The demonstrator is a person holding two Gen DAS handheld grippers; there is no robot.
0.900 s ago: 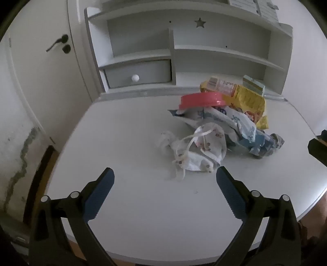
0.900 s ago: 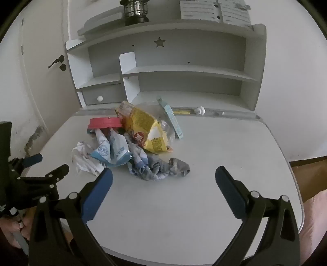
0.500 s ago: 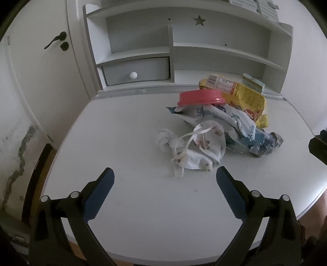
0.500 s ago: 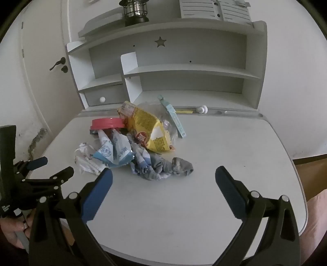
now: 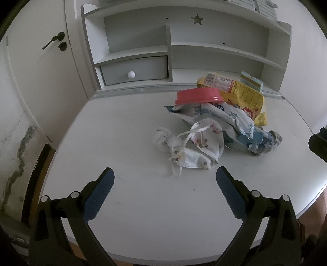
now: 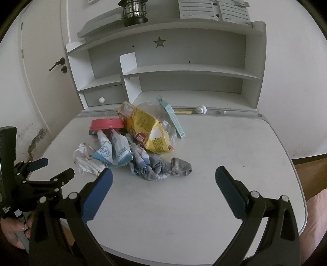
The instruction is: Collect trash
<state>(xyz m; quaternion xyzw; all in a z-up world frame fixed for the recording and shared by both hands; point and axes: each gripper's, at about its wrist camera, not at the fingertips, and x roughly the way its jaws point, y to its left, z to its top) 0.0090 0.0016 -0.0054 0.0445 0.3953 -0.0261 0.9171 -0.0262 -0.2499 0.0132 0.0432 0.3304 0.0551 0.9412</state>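
Note:
A heap of trash lies on the white desk (image 5: 114, 126): crumpled face masks (image 5: 194, 149) (image 6: 85, 159) at the near left, a blue and white wrapper (image 5: 220, 118) (image 6: 111, 149), a yellow snack bag (image 5: 243, 94) (image 6: 147, 131), a red lid (image 5: 198, 96) (image 6: 106, 123) and a grey sock (image 6: 179, 166). My left gripper (image 5: 164, 178) hangs open, just short of the masks, with nothing between its fingers. The right gripper (image 6: 163, 177) is open too, in front of the sock. In the right wrist view the left gripper (image 6: 51, 169) shows at the left edge.
A white shelf unit (image 6: 184, 69) with a small drawer (image 5: 134, 69) stands at the desk's back. A light blue box (image 6: 173, 116) leans by the snack bag. A lantern (image 6: 133, 10) tops the shelf. A door (image 5: 40, 61) is at the left.
Both views have tilted up a little, so the trash heap sits slightly lower in each picture. Both grippers have stayed open.

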